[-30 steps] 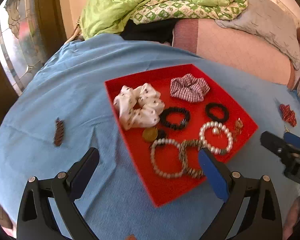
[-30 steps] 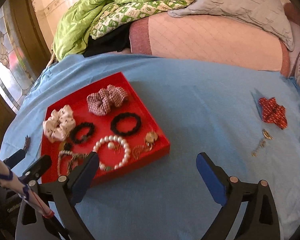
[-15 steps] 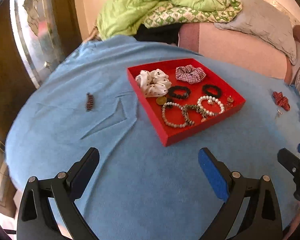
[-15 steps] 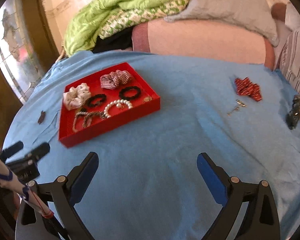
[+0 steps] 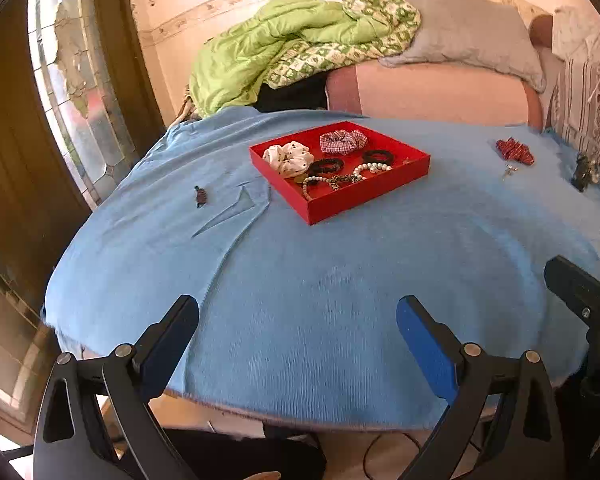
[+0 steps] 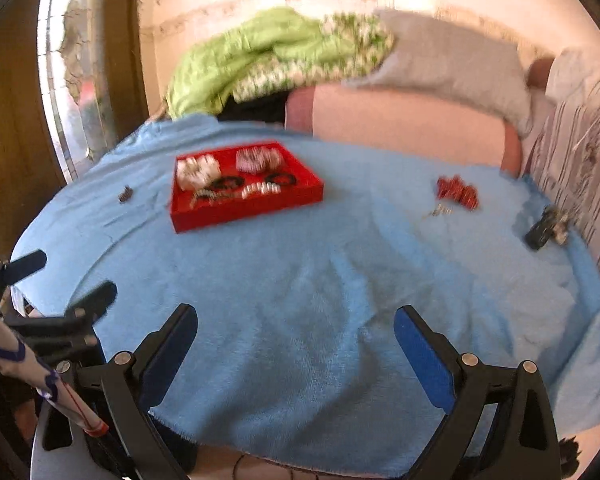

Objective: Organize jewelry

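A red tray [image 5: 364,196] [image 6: 244,210] on the blue cloth holds a white scrunchie [image 5: 288,156], a checked scrunchie [image 5: 342,141], black hair ties [image 5: 378,156] and pearl bracelets [image 5: 370,168]. Loose on the cloth lie a brown clip [image 5: 200,196] [image 6: 126,194], a red piece [image 5: 514,151] [image 6: 458,192], small earrings [image 5: 509,169] [image 6: 440,211] and a dark clip [image 5: 584,170] [image 6: 546,228]. My left gripper [image 5: 298,328] and right gripper [image 6: 296,332] are both open and empty, near the table's front edge, far from the tray.
The blue cloth [image 5: 340,280] covers a round table; its front edge is right below both grippers. A bed with a green blanket [image 5: 284,44] and grey pillow [image 5: 468,36] stands behind. A glass door [image 5: 72,92] is at the left.
Both grippers have pulled back and up from the tray to the table's front edge. The tray now looks small and far. Both stayed open and empty.
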`<state>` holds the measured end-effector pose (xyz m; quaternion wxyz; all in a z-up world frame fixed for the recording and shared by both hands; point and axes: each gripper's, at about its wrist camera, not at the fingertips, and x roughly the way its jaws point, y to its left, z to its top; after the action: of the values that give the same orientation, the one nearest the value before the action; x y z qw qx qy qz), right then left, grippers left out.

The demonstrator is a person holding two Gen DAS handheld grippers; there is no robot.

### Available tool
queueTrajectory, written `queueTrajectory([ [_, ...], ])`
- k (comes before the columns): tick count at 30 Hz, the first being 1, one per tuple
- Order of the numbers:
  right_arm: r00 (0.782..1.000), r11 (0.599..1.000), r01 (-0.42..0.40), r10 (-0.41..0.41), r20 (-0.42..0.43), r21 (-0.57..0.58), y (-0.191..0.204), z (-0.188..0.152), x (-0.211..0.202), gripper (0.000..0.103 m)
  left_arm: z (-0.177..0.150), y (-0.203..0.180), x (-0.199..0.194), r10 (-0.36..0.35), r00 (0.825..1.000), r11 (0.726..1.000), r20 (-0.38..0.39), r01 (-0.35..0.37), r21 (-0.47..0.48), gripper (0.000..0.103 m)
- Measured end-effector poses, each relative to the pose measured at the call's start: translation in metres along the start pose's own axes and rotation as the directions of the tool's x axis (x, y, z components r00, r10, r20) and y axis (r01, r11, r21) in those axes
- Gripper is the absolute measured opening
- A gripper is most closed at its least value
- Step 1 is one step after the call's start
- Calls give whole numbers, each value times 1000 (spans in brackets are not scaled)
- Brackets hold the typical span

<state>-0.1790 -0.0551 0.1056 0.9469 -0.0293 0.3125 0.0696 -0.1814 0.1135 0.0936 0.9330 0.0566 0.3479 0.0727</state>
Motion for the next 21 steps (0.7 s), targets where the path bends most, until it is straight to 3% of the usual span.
queueTrajectory([
  [7, 987, 1000, -15, 17, 159, -16, 7, -2, -32, 101, -7, 17, -22, 106, 987, 991, 121, -95, -92, 99],
  [10, 988, 1000, -25, 25, 150, -2, 6, -4, -30, 101, -8, 22, -18, 129, 981, 986, 146, -111, -126, 99],
  [14, 993, 999, -48, 48, 107, 2, 8, -8, -20, 101, -9, 27, -3, 119, 988, 983, 96, -104, -149, 99],
  [21, 995, 998, -69, 69, 71, 6, 9, -8, -5, 101, -8, 24, 9, 117, 989, 984, 86, -104, -144, 99],
])
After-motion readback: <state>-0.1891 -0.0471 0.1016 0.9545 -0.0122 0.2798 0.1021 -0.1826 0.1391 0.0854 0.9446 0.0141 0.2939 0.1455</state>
